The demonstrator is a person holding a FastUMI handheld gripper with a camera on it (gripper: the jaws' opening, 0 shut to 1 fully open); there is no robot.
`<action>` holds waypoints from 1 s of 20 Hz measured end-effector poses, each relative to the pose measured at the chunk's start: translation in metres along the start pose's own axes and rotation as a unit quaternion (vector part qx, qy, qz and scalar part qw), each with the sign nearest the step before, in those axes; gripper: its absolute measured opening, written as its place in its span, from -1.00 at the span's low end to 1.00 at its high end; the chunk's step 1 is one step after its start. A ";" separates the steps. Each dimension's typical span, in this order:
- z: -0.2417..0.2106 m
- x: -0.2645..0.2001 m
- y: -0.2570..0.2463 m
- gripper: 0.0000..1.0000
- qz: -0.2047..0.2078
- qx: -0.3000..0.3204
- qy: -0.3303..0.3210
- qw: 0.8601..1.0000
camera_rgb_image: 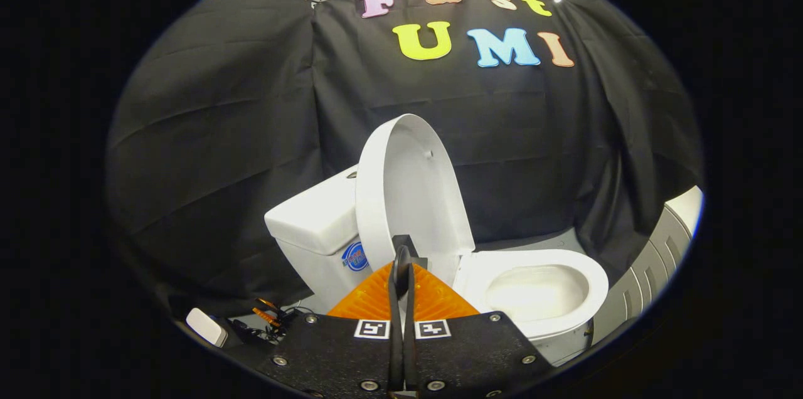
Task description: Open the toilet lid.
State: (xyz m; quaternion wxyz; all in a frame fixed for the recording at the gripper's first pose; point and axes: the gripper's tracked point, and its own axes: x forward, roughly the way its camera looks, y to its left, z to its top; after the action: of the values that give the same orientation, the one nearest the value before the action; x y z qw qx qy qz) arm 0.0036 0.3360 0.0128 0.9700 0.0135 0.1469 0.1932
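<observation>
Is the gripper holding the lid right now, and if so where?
Nothing is held. The gripper has its fingers pressed together, just in front of the raised lid, apparently clear of its edge.

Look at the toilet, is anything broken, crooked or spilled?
Nothing stands out. The lid stands raised against the tank, and the seat lies flat around a clean bowl. The gripper's fingers are together, holding nothing, just in front of the lid's lower edge. Some cables lie beside the toilet's base.

white toilet lid [411,198], white tank [313,217]
</observation>
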 end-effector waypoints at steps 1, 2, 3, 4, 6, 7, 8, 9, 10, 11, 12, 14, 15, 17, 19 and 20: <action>0.000 0.000 0.001 -0.99 0.000 0.002 -0.001 1.000; 0.000 0.001 0.004 -0.99 0.001 0.002 -0.001 1.000; 0.000 0.001 0.006 -0.99 0.001 -0.001 -0.002 1.000; 0.000 0.002 0.007 -0.99 0.002 -0.004 -0.002 1.000; -0.001 0.003 0.011 -0.99 0.005 -0.008 -0.002 1.000; -0.001 0.004 0.013 -0.99 0.008 -0.009 -0.002 1.000; -0.001 0.005 0.015 -0.99 0.011 -0.010 -0.003 1.000; -0.001 0.005 0.015 -0.99 0.012 -0.012 -0.005 1.000; 0.000 0.005 0.015 -0.99 0.014 -0.013 -0.006 1.000; 0.001 0.006 0.016 -0.99 0.018 -0.013 -0.009 1.000; 0.002 0.007 0.016 -0.98 0.021 -0.017 -0.013 1.000; 0.004 0.007 0.014 -0.97 0.027 -0.026 -0.018 0.999; 0.003 0.006 0.014 -0.97 0.034 -0.023 -0.019 0.999; 0.004 0.004 0.014 -0.87 0.049 -0.023 -0.020 0.998; 0.005 -0.003 0.020 -0.64 0.081 -0.015 -0.023 0.996; 0.013 -0.009 0.014 -0.24 0.080 -0.015 -0.032 0.996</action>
State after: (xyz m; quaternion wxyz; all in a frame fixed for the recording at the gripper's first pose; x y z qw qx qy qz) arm -0.0057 0.3465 0.0285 0.9557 0.0167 0.1110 0.2721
